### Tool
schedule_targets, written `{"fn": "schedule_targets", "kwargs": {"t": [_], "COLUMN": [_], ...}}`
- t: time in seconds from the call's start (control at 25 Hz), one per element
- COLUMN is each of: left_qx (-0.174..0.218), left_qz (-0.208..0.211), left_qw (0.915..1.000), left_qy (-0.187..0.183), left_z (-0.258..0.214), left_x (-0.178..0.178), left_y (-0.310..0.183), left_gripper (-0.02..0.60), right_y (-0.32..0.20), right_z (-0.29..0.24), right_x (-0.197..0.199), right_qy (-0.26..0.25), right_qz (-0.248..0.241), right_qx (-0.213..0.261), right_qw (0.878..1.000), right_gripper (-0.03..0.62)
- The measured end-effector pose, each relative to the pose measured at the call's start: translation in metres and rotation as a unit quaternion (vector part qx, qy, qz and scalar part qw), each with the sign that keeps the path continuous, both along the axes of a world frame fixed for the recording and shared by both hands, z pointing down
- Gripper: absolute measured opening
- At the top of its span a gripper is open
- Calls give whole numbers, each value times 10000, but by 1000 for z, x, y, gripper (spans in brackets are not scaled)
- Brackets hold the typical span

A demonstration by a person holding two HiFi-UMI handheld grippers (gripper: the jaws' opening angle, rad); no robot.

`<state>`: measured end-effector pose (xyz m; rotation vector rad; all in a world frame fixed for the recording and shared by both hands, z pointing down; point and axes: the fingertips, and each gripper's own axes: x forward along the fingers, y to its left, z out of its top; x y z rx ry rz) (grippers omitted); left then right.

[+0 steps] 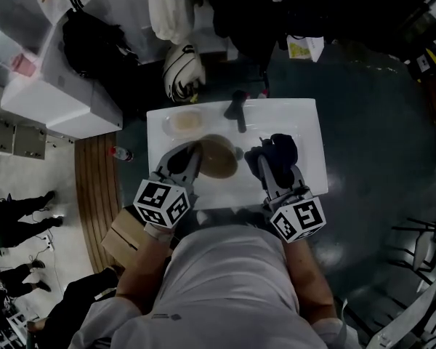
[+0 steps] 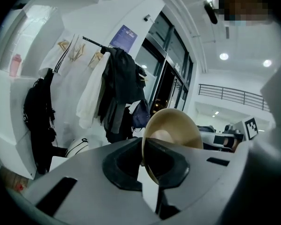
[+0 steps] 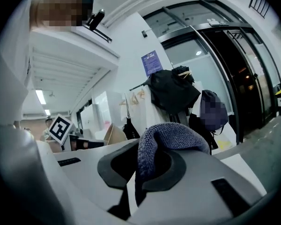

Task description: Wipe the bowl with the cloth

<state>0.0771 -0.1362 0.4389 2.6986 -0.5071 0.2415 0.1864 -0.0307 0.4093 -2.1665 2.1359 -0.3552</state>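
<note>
A tan bowl [image 1: 216, 155] is held up on edge over the white table [image 1: 309, 126], its rim pinched by my left gripper [image 1: 192, 153]. In the left gripper view the bowl [image 2: 171, 128] rises from between the shut jaws of the left gripper [image 2: 144, 163]. A dark blue-grey cloth [image 1: 281, 148] is bunched in my right gripper [image 1: 265, 158], just right of the bowl. In the right gripper view the cloth [image 3: 171, 137] bulges out of the right gripper [image 3: 141, 172], whose jaws are shut on it.
A second pale bowl [image 1: 185, 122] and a dark tool [image 1: 237, 109] lie at the table's far side. A striped bag [image 1: 182, 71] sits on the floor beyond. A white cabinet [image 1: 54, 97] and a wooden strip [image 1: 94, 195] lie to the left.
</note>
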Motion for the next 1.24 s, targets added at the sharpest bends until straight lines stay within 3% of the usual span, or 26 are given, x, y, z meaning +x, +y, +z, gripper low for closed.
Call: {"fn": "schedule_targets", "kwargs": {"t": [1.24], "left_qx": [24], "left_qz": [-258], "left_qw": [9996], "left_qy": [-119], "left_z": [6], "left_x": [-22], "left_y": [13], "left_gripper": [18], "right_y": [4], "right_z": [4], "right_x": [-23], "right_qy": [117], "right_qz": [-347], "right_qx": [-183], "right_qw": [9992], "right_gripper": [37]}}
